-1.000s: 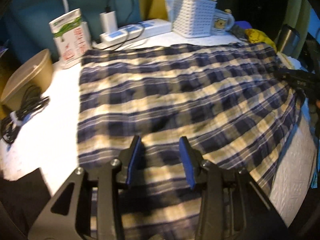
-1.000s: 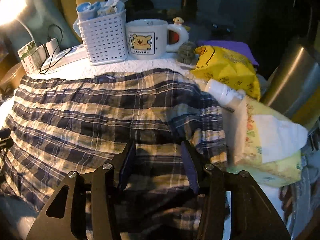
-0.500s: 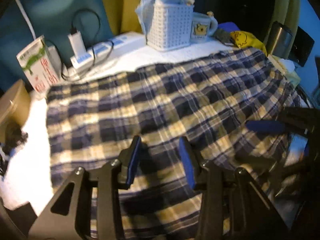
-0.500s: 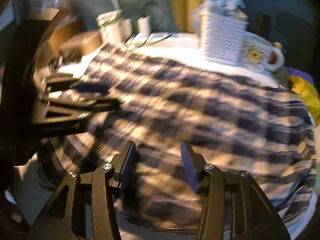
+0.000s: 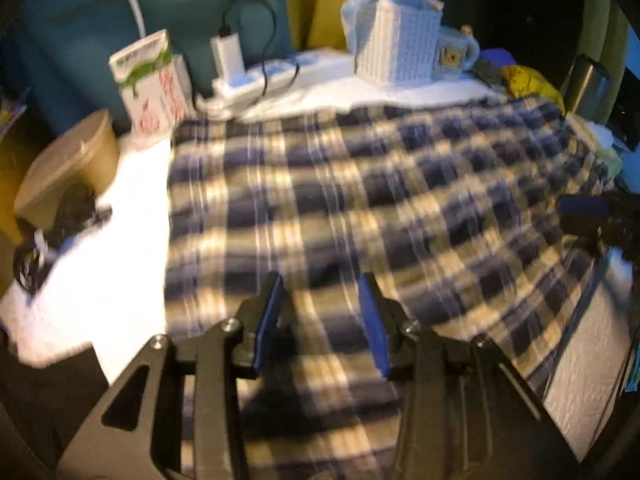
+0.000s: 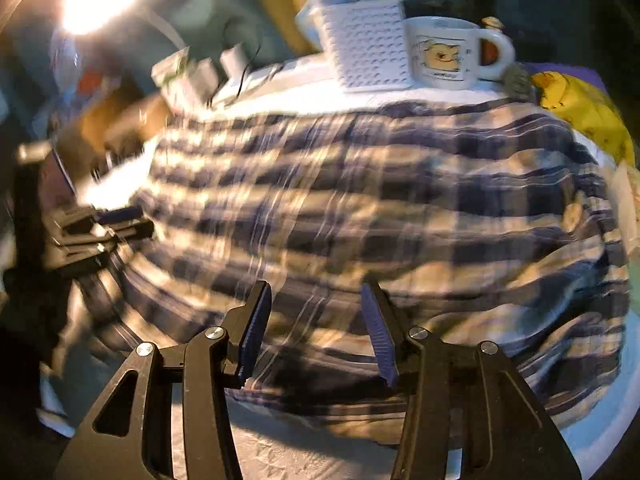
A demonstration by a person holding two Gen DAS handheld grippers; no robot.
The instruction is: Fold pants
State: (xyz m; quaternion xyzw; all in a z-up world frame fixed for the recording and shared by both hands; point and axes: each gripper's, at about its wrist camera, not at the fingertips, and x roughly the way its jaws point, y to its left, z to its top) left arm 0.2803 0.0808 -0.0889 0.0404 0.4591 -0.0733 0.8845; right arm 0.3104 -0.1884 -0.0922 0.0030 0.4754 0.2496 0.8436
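Both grippers' jaws apparently empty, apart above plaid pants [image 5: 360, 200].

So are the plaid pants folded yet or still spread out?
Spread out. The plaid pants lie flat across the white table cover; no finished fold shows, though layers underneath cannot be told.

Motion blur smears my right wrist view, worst on its left side, where I cannot make out the dark gripper [image 6: 120, 222] clearly. The navy and cream plaid cotton pants [image 6: 380, 216] run under my black finger frames at the bottom edge. In the left wrist view, the other gripper [image 5: 588, 216] is cut off at the right edge, its jaws unreadable.
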